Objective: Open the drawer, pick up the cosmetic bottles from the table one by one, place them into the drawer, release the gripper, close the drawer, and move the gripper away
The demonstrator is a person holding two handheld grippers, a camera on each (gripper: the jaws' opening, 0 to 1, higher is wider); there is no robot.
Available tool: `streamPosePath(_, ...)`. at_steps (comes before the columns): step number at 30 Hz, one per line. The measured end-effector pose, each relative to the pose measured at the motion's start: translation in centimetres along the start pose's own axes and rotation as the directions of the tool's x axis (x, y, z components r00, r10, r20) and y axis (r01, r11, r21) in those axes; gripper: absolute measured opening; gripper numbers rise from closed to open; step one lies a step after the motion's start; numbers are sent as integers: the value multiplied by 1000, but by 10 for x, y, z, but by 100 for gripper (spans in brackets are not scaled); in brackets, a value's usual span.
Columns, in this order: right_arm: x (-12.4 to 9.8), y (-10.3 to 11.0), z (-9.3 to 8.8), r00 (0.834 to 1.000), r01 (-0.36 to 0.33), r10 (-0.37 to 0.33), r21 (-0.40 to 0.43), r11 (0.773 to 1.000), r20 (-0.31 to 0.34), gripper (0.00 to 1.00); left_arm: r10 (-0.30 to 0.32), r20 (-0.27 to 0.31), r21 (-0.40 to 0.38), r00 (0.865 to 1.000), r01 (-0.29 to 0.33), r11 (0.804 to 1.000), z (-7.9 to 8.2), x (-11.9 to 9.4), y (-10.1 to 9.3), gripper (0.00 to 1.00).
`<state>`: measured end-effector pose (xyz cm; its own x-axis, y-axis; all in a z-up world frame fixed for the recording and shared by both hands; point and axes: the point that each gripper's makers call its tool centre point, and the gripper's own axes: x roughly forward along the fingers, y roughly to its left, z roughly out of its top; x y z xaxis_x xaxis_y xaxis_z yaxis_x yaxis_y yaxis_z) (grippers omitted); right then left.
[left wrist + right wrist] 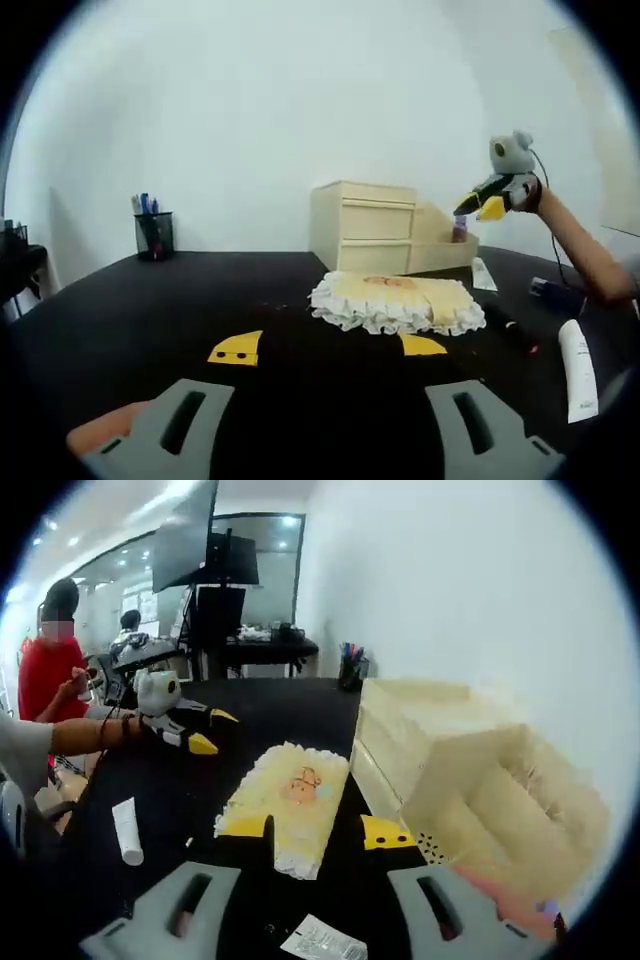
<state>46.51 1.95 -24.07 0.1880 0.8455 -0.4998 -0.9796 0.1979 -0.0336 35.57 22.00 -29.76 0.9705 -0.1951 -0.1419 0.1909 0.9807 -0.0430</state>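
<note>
Gaping wide and empty, left claw over black table, right claw likewise open, holding nothing, near drawer unit

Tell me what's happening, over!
Left gripper open, empty. Right gripper open, empty, by the drawer unit, drawers shut. White tube on table. Frilly cushion before the unit.

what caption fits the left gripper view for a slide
Open left hand-held gripper faces a frilly yellow cushion and wooden drawer unit on a black table.
</note>
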Motion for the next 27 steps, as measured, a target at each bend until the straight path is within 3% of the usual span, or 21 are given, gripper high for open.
streamPosePath(3,10,-8,-8,1000,-4,5,67,998,-28,27,-4,4,0,1000,4,1000,1,0,-1,45)
streamPosePath(6,15,-15,-20,998,31,-20,191,981,-59,29,-8,10,-4,1000,8,1000,2,-1,-2,44)
streamPosePath(9,22,-22,-21,999,2,11,322,947,-36,29,-12,12,-2,1000,12,1000,2,-1,-4,44)
streamPosePath(10,25,-23,-25,999,-2,19,379,925,-42,29,-14,12,-1,1000,14,1000,2,-1,-3,44)
streamPosePath(12,29,-22,-36,998,15,14,420,907,-65,29,-16,12,0,1000,16,1000,2,0,-3,44)
streamPosePath(13,32,-28,-42,995,50,-5,460,887,-98,28,-16,12,1,1000,16,1000,3,0,-2,44)
streamPosePath(14,36,-30,-45,995,53,-11,420,906,-101,28,-16,12,1,1000,16,1000,2,0,-2,44)
streamPosePath(15,37,-25,-55,990,67,-7,419,905,-143,28,-16,12,1,1000,16,1000,2,0,-2,44)
streamPosePath(16,40,-24,-54,991,60,-6,406,912,-134,28,-16,12,2,1000,16,1000,2,0,-2,44)
streamPosePath(24,49,-3,-65,989,31,40,460,887,-143,27,-20,6,10,1000,20,1000,1,2,-3,44)
streamPosePath(27,52,-5,-67,989,23,50,486,874,-136,27,-22,6,10,1000,22,1000,1,1,-3,44)
